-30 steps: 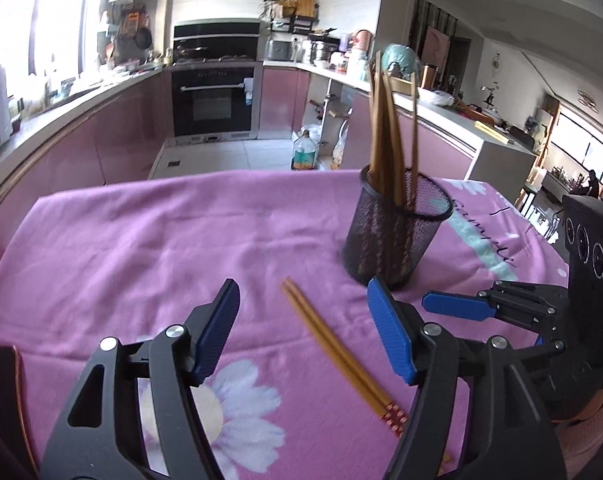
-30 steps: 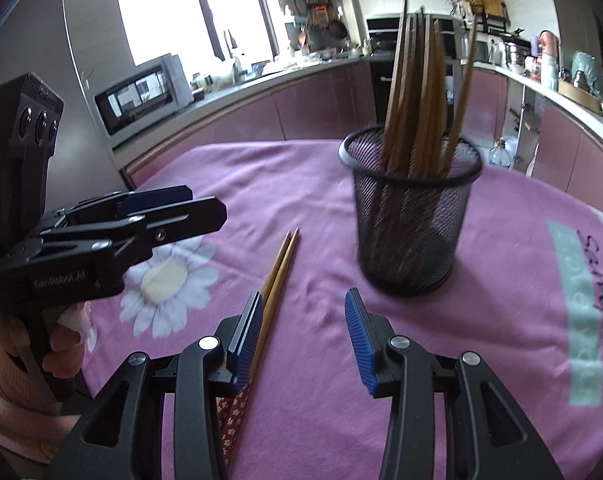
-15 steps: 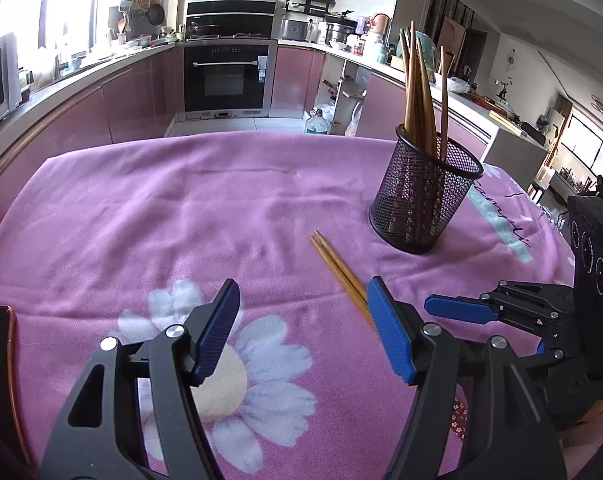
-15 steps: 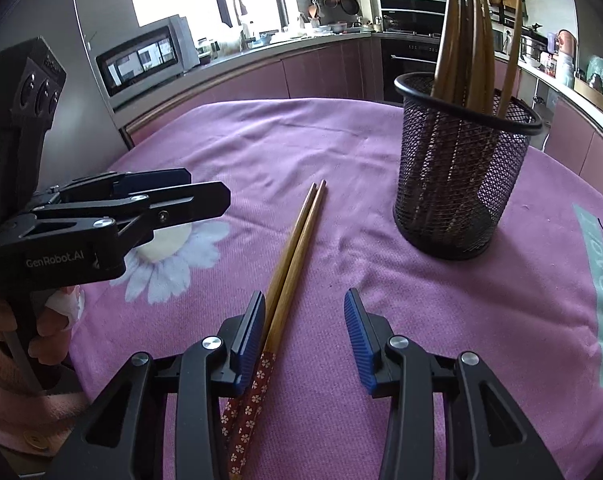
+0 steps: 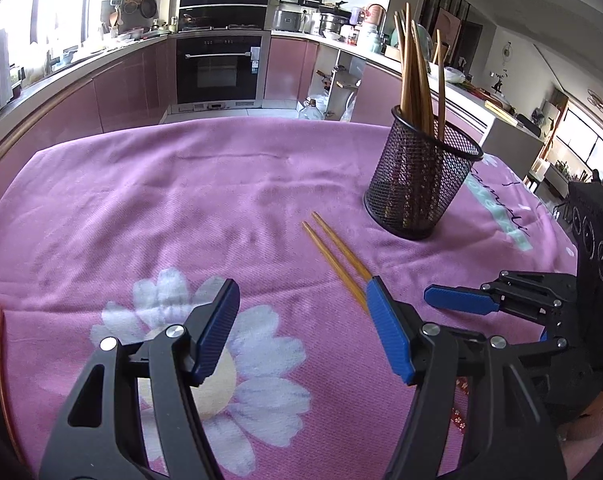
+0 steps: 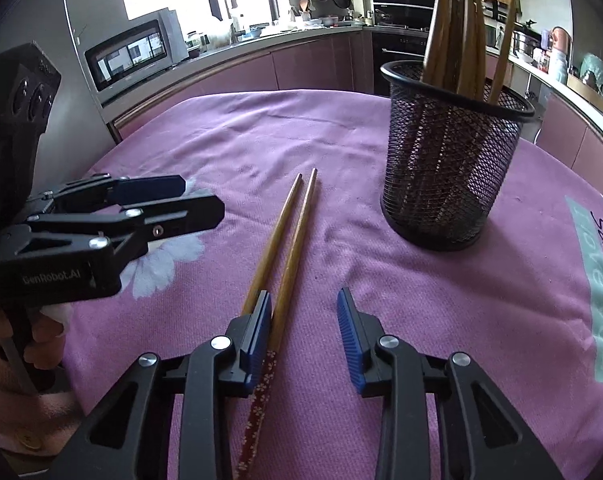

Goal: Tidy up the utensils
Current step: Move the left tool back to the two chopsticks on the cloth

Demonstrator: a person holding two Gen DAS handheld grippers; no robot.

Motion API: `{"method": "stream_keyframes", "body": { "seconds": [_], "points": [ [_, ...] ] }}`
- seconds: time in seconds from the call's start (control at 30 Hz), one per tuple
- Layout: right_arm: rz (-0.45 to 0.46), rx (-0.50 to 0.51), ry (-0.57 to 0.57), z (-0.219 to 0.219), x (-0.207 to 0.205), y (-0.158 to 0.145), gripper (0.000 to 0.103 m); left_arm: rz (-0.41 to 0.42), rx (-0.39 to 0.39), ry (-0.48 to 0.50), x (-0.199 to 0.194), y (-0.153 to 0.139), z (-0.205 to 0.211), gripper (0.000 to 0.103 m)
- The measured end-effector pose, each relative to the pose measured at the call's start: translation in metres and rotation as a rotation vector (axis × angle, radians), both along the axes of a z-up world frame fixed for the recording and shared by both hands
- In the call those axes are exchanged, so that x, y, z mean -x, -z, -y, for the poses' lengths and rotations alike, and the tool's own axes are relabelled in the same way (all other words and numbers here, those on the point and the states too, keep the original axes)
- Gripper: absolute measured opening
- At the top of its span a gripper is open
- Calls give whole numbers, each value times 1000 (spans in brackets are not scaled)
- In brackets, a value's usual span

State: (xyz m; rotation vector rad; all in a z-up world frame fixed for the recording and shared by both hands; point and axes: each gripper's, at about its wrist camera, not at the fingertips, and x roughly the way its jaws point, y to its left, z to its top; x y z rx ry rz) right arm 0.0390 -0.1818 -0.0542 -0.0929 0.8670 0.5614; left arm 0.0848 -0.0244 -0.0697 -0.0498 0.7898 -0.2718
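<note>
- Wooden, brown and slender, the pair of loose chopsticks (image 6: 289, 240) lies flat on the pink flowered cloth of the tabletop (image 6: 241, 136), near the black wire-mesh holder (image 6: 453, 160) that stands upright with other wooden chopsticks in it.
- The right gripper (image 6: 303, 328) has just been closing — now narrow but not pinching: one stick lies between the jaws, the other seems to pass under the left pad. Better to shift sideways so both sit inside, then squeeze near the patterned red ends.
- The left gripper (image 5: 301, 328) stands wide, holding nothing.
- Hidden: the patterned ends run under the right gripper; whether its left pad touches a stick is hard to tell.
</note>
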Motion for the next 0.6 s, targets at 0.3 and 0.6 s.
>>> {"method": "stream_keyframes", "body": {
  "seconds": [0.3,0.6],
  "points": [
    [-22,-38,26,16,-2,1,26,-28,-42,38,-6,11,18,62],
    [-37,-66,35,24,-5,1,26,-46,-72,71,-10,17,31,59]
  ]
}}
